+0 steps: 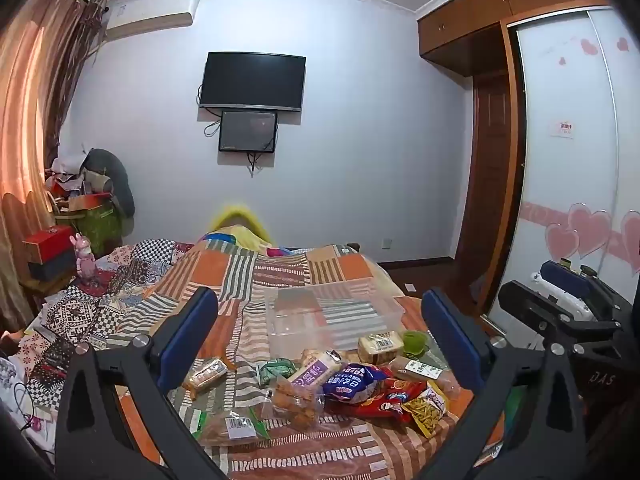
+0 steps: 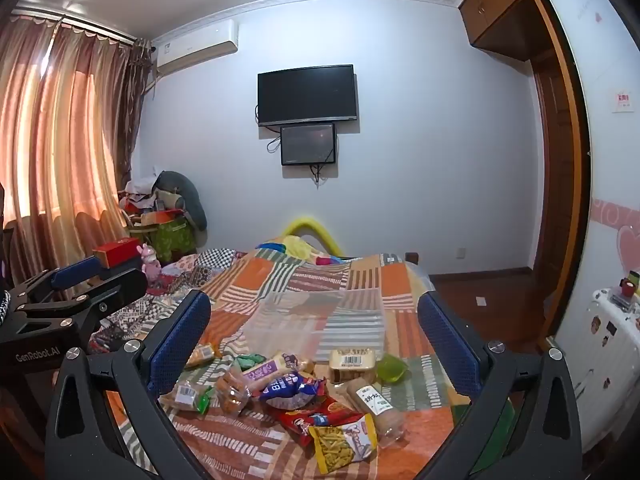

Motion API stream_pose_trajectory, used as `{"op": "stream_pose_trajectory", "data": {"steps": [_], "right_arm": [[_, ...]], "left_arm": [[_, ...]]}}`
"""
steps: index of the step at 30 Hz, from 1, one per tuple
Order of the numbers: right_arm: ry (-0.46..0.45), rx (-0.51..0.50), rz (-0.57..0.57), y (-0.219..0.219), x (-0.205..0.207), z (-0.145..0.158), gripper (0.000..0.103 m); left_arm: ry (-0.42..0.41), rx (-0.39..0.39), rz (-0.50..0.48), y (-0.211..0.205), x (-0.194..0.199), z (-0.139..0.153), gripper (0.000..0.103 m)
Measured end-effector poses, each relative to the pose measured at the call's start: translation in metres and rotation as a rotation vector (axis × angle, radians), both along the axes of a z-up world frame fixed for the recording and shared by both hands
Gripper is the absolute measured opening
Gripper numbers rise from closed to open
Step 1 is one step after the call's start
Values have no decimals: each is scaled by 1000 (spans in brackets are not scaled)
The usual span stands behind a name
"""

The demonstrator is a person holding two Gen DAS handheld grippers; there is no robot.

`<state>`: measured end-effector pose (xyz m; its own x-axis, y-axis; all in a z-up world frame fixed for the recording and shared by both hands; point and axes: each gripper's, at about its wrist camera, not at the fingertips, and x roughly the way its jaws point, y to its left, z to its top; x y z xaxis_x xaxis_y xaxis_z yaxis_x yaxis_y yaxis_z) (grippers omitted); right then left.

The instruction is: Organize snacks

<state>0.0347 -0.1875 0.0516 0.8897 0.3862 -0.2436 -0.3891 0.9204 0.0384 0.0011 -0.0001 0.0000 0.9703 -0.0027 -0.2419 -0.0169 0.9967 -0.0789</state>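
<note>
Several snack packets lie in a heap on the patchwork bedspread [image 1: 280, 276]: a blue bag [image 1: 352, 380], a red bag [image 1: 386, 398], a yellow stick-snack bag [image 2: 344, 442], a purple-labelled bread [image 1: 316, 370] and a barcode-labelled cake pack [image 2: 352, 362]. A clear plastic box [image 1: 332, 318] stands just behind the heap and also shows in the right wrist view [image 2: 316, 326]. My left gripper [image 1: 320, 336] is open and empty above the heap. My right gripper [image 2: 316, 340] is open and empty above it too, to the right of the left one.
A green cup-like item [image 2: 392, 368] lies beside the cake pack. A pink toy [image 1: 84, 256] and red box [image 1: 48, 242] sit at the bed's left. A wardrobe [image 1: 568, 160] stands right, a TV [image 1: 252, 80] on the far wall.
</note>
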Motion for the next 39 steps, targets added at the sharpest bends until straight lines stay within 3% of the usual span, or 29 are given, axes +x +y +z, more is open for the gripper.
{"op": "stream_pose_trajectory", "data": {"steps": [39], "right_arm": [[-1,2,4,0,-2,1,103]], "left_arm": [[-16,-1,-7,0,-1,-1,103]]}}
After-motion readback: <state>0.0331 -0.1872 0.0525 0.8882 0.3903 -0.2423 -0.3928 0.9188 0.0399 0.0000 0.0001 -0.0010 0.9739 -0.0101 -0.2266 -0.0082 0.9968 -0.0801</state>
